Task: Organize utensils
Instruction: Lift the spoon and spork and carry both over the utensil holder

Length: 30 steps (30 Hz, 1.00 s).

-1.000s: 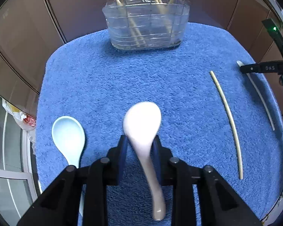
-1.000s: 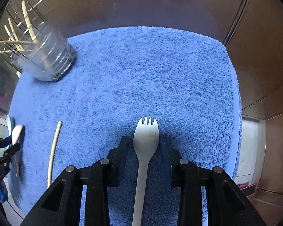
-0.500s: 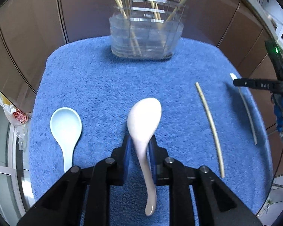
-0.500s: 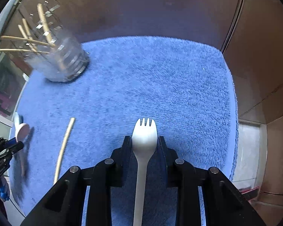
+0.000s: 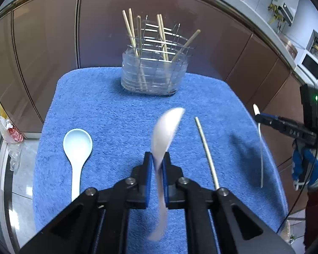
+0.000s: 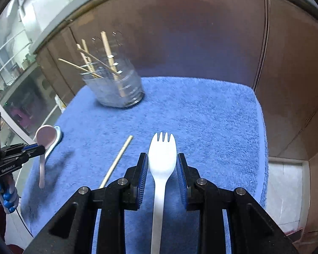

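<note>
Pink spoon (image 5: 165,135) between left tongs (image 5: 157,167)

Blue towel (image 5: 108,105) lying over the surface — brown cabinet panels (image 6: 201,42) standing behind; microwave (image 5: 311,68) sitting far right.

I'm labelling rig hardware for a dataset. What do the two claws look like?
Both the left claw and the right claw are matte black linkages with silver pivot pins and blue ribbed pads. Side-on, a claw shows white lettering, a green light, and a blue-and-white gloved hand.
</note>
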### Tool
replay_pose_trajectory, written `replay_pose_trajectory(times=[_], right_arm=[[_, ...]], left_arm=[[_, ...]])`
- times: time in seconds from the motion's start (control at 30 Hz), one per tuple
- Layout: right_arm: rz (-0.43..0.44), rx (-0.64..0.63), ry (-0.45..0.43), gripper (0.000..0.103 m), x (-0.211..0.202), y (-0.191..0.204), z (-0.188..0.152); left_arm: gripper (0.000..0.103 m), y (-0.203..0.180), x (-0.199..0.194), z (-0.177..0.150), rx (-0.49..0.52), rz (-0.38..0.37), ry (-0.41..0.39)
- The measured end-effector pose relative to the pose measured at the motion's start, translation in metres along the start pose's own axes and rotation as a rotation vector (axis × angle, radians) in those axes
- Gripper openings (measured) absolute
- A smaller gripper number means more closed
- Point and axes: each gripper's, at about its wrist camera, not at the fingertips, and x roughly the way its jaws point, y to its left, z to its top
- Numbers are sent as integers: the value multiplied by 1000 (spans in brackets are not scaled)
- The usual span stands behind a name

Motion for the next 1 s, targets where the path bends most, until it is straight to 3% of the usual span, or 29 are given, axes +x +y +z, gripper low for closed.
replay_pose_trajectory(times=[0.3,0.5,0.73,1.0], right_arm=[[24,-21,-68,27,-16,16,-11],[61,-31,-151,27,-34,28,-2],[119,-76,-330,27,-48,63,50],[174,-86,-619,27,-58,94,146]], left_arm=[[8,-8,-22,-3,-19,-44,-60],[8,-9,-38,5,-58,-101,-165],[8,-3,-59,57,-109,-158,-361],[8,4,-65,148,-163,-218,-639]])
